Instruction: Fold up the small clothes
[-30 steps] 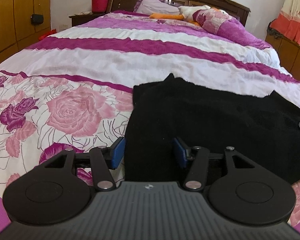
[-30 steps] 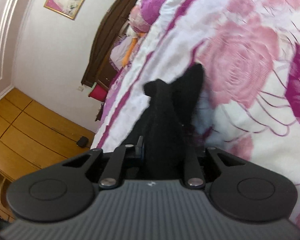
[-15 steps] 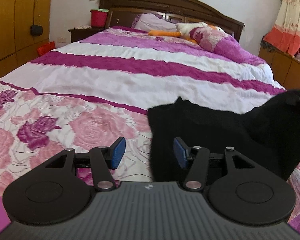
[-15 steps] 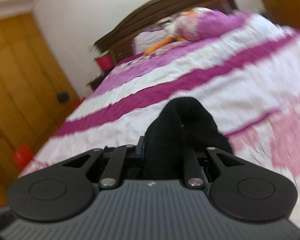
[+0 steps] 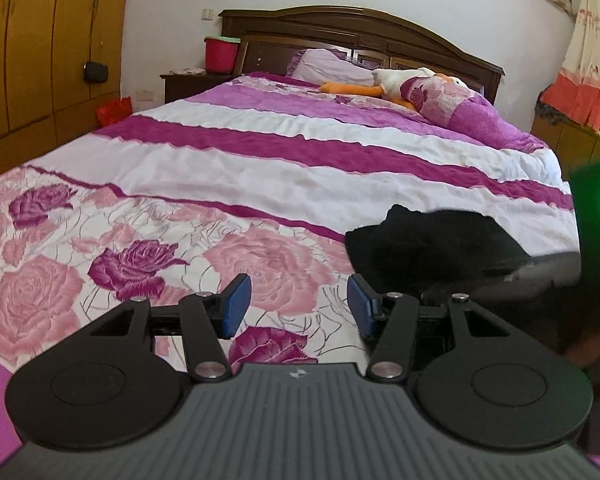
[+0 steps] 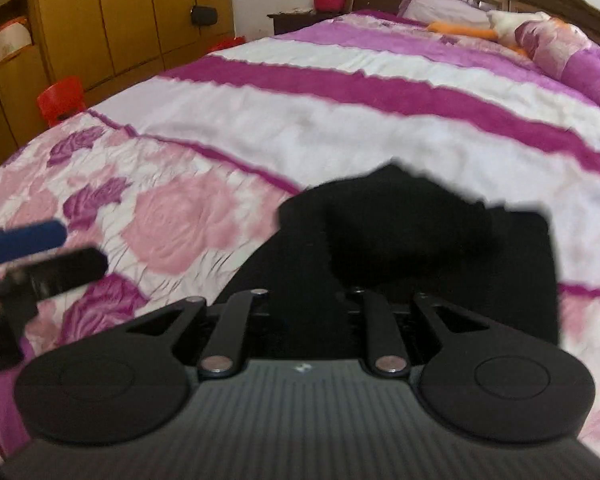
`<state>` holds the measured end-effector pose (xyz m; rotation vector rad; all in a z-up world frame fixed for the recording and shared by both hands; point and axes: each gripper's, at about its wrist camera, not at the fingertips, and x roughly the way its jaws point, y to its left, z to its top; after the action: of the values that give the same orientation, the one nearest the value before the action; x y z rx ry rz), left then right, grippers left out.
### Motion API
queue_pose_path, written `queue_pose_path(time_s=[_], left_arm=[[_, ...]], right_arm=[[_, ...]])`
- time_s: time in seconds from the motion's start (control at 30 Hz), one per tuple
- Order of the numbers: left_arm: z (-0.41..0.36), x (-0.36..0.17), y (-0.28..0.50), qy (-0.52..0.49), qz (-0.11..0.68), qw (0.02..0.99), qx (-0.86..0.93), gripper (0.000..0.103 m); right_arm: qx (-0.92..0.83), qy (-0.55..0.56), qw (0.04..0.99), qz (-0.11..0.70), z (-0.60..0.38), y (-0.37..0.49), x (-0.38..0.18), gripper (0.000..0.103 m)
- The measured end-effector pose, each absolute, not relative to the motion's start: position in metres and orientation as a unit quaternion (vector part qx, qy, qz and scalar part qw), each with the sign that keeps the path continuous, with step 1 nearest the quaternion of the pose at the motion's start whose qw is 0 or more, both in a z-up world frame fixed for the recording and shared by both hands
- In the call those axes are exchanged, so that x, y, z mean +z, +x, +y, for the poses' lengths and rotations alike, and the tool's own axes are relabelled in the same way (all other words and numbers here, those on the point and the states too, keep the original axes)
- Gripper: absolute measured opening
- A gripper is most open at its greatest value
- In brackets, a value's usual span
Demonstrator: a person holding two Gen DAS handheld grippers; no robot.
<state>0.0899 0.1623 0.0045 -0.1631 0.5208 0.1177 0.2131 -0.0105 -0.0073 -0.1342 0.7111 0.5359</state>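
Note:
A small black garment (image 5: pixel 440 244) lies on the flowered bedspread (image 5: pixel 140 248), to the right of my left gripper (image 5: pixel 298 306). The left gripper is open and empty, its blue pads (image 5: pixel 236 304) over bare bedspread. In the right wrist view the garment (image 6: pixel 400 232) is folded over on itself and fills the space in front of my right gripper (image 6: pixel 304 300). The right gripper is shut on the garment, and the cloth hides its fingertips. The left gripper's blue pad (image 6: pixel 28 238) shows at the left edge of that view.
The bed has pillows (image 5: pixel 332 66) and a plush duck (image 5: pixel 396 82) at the headboard. A nightstand with a red bucket (image 5: pixel 220 54) stands at the back left, next to wooden wardrobes (image 5: pixel 40 40). A red stool (image 6: pixel 62 98) stands by the bed's left side.
My right gripper has swung the garment's held edge over to the left, folding it on itself. My left gripper has shifted left, off the garment, and stays open.

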Motion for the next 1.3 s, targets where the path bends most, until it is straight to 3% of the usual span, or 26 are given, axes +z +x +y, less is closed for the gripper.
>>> queue_pose_path(time_s=[0.17,0.73,1.3], left_arm=[[0.169,-0.003,0.088,-0.087,0.265,0.958,0.066,0.059],[0.137,0.016,0.085,-0.081,0.256,0.963,0.031,0.059],[0.081,0.030,0.105,-0.046,0.264,0.963,-0.014,0.059]], right_arm=[[0.272,-0.023,0.905,0.327,-0.023,0.185,0.001,0.031],[0.265,0.111,0.899,0.329,-0.110,0.135,0.025,0.033],[0.173,0.204,0.907,0.324,-0.192,0.140,0.002,0.033]])
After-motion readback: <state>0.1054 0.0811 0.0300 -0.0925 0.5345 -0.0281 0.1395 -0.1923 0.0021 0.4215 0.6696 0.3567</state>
